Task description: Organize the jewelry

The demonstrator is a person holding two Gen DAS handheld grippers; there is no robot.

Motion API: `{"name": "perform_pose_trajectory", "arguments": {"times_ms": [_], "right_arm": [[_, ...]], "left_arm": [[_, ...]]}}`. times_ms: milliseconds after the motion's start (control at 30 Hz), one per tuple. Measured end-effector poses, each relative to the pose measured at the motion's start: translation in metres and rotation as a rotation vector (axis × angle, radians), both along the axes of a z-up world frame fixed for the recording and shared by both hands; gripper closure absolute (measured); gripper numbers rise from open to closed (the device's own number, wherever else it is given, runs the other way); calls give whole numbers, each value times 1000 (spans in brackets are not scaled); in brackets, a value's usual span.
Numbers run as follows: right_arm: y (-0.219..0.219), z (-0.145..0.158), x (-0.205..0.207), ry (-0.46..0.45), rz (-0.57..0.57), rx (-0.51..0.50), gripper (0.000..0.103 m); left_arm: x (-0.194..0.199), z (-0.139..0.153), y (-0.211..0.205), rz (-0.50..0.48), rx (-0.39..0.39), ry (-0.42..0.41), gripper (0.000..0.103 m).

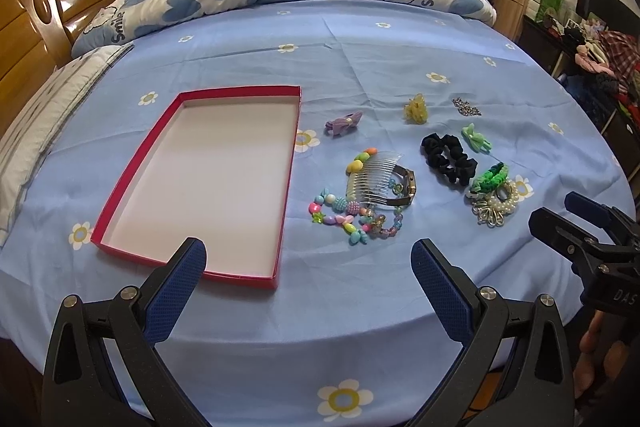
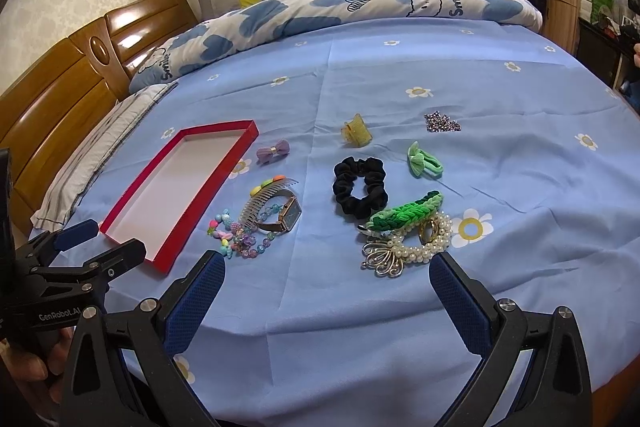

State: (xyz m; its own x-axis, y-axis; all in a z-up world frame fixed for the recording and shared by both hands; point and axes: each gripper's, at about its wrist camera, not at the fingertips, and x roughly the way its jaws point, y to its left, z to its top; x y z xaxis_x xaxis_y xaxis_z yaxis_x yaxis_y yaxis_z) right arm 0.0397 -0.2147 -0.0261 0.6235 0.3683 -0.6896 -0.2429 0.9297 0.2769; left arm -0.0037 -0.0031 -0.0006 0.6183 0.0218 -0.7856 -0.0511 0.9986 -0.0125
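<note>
The red tray (image 1: pixel 120 211) lies empty on the bed sheet (image 1: pixel 400 47), jewelry scattered just right of it. My left gripper (image 1: pixel 308 259) and right gripper (image 2: pixel 326 273) hover with jaws spread, holding nothing. I judge the black scrunchie (image 2: pixel 360 187) the easiest first pick: approach squarely, pinch one fold.

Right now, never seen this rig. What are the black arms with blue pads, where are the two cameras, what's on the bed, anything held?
No robot: a person holds a two-finger tool in each hand. Each picture comes from a fisheye camera on one tool, looking along its fingers. The left tool and right tool are both open and hold nothing. On the blue bedsheet lie an empty red tray and loose pieces: a bead bracelet, clear comb, watch, black scrunchie, pearl bracelet and more.
</note>
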Motion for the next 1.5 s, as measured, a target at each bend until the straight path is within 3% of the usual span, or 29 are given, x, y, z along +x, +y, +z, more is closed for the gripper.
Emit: {"name": "perform_pose_trajectory", "arguments": {"times_ms": [1500], "right_arm": [[4, 3, 4, -13, 19, 21, 0]], "left_arm": [[8, 2, 1, -6, -3, 4, 0]]}}
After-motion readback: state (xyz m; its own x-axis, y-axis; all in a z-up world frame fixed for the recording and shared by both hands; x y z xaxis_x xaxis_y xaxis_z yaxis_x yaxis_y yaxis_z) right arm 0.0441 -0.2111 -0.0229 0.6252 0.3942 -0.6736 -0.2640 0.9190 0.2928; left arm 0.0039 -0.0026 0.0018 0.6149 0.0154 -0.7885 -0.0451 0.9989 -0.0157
